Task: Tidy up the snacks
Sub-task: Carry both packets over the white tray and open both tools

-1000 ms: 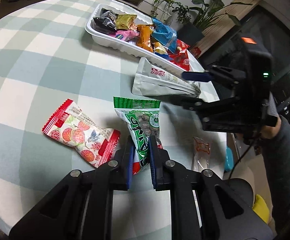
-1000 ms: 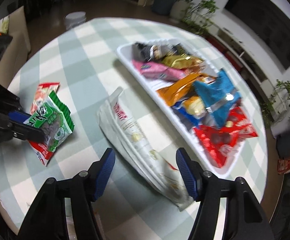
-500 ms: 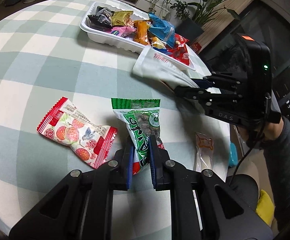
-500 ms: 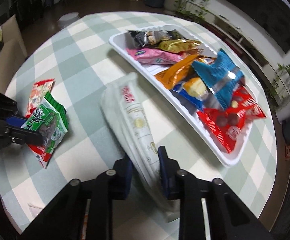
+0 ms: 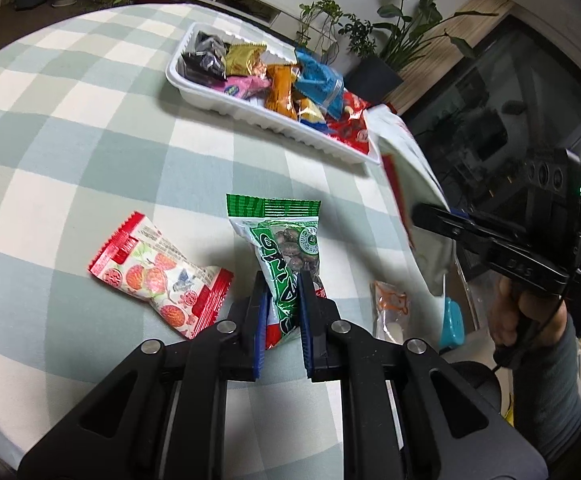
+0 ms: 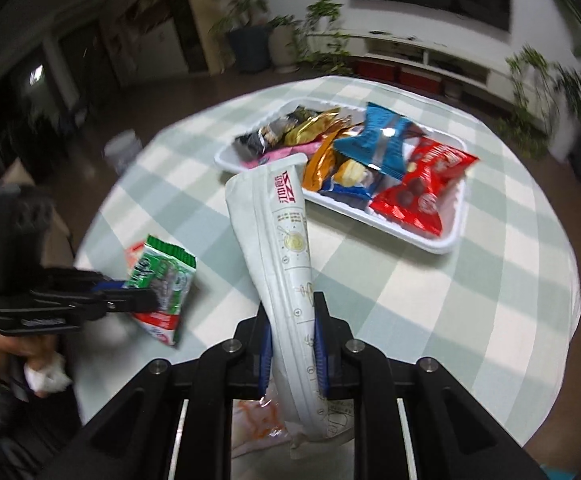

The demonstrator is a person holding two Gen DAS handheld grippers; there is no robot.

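With R gripper (image 6: 290,332) clamped on white pack (image 6: 280,248) and L gripper (image 5: 282,300) on green pack (image 5: 286,248), both mid-carry, next likely drop into tray (image 6: 456,232) ahead w/o spilling.

My left gripper (image 5: 281,304) and right gripper (image 6: 291,332) are matte black, with blue pads (image 5: 259,328), silver screws (image 5: 147,347), a green light and a dark grey sleeve (image 5: 546,384).
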